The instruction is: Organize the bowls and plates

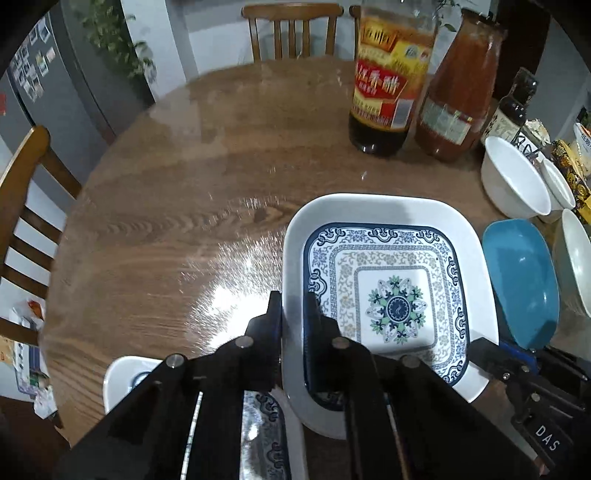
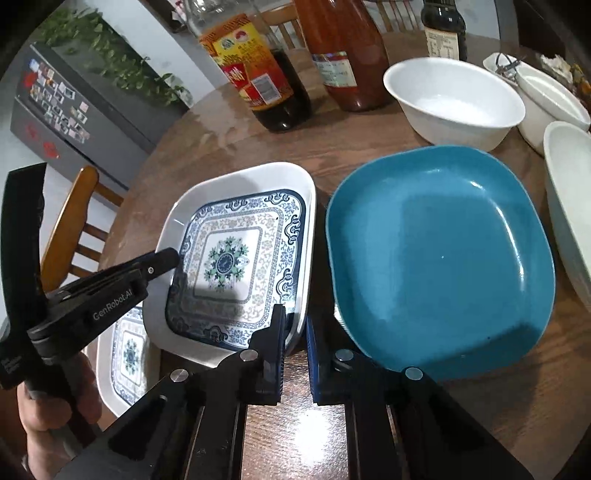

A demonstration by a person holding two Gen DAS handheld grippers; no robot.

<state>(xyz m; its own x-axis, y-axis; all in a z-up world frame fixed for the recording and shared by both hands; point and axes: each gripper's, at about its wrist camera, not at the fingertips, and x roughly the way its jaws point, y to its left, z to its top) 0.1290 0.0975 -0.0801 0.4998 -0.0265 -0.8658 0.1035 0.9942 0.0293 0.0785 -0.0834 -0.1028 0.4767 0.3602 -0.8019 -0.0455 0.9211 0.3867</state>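
Note:
My left gripper [image 1: 293, 314] is shut on the left rim of a white square plate with a blue pattern [image 1: 391, 295], held tilted above the table; the plate also shows in the right wrist view [image 2: 236, 258], as does the left gripper [image 2: 173, 266]. A second patterned plate [image 1: 122, 376] lies below it on the table, and it shows in the right wrist view too [image 2: 127, 354]. A teal square plate [image 2: 439, 254] lies to the right. My right gripper [image 2: 295, 325] sits between the two plates, jaws nearly closed, holding nothing. It shows in the left wrist view [image 1: 495, 354].
White bowls [image 2: 454, 99] [image 2: 550, 99] [image 2: 572, 192] stand at the right. A vinegar bottle [image 1: 388, 77], a red sauce bottle [image 1: 458, 92] and a small dark bottle [image 1: 513, 107] stand at the back. Wooden chairs [image 1: 22, 206] [image 1: 291, 29] surround the round table [image 1: 177, 192].

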